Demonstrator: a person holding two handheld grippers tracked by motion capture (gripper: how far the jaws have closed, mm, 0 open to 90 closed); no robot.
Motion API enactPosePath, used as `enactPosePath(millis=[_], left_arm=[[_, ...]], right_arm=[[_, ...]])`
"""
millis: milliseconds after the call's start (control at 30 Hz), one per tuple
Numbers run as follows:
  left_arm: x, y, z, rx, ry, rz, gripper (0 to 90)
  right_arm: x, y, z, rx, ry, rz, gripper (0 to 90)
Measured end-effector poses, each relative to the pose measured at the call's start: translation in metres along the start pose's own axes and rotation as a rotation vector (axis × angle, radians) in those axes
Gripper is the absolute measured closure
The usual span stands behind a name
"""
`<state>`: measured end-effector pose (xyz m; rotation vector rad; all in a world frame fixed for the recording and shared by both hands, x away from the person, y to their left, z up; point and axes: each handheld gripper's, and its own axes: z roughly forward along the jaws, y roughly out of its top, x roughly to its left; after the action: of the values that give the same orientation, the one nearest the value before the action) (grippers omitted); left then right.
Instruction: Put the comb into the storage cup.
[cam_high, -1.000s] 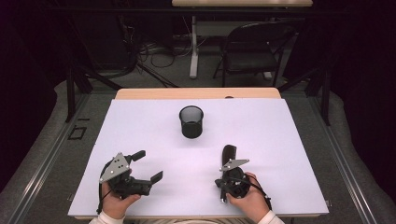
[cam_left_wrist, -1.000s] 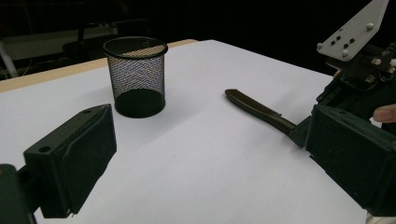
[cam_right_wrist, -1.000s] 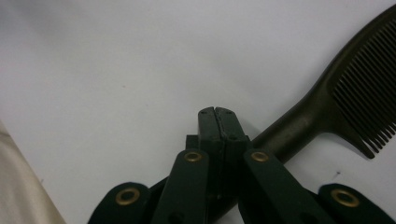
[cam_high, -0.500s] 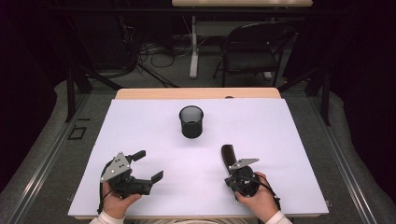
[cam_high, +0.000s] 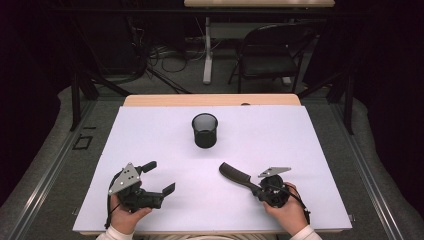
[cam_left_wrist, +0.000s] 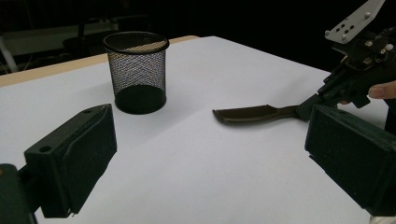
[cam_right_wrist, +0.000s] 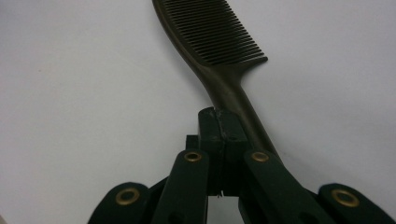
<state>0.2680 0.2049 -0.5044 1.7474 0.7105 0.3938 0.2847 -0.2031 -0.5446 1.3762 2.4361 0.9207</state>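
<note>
- Our right gripper (cam_high: 257, 187) is clamped on the comb's (cam_high: 234, 175) handle, the comb low over the surface (cam_high: 300, 145).
- Our left gripper (cam_high: 159, 178) sits open and empty.
- Likely left: dropping the comb into the mesh cup (cam_high: 205, 130), well apart.

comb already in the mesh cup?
No, the comb is clamped by its handle in the right gripper, out over the table short of the mesh cup.
</note>
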Motion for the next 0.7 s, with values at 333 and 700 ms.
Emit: enactPosePath(millis=[333, 700], left_arm=[[0.000, 0.000, 0.000, 0.002, -0.001, 0.005, 2.4], [0.000, 0.000, 0.000, 0.001, -0.001, 0.007, 2.4]], right_arm=[[-0.009, 0.000, -0.002, -0.026, -0.008, 0.013, 90.0], [-0.012, -0.001, -0.001, -0.039, -0.004, 0.015, 90.0]])
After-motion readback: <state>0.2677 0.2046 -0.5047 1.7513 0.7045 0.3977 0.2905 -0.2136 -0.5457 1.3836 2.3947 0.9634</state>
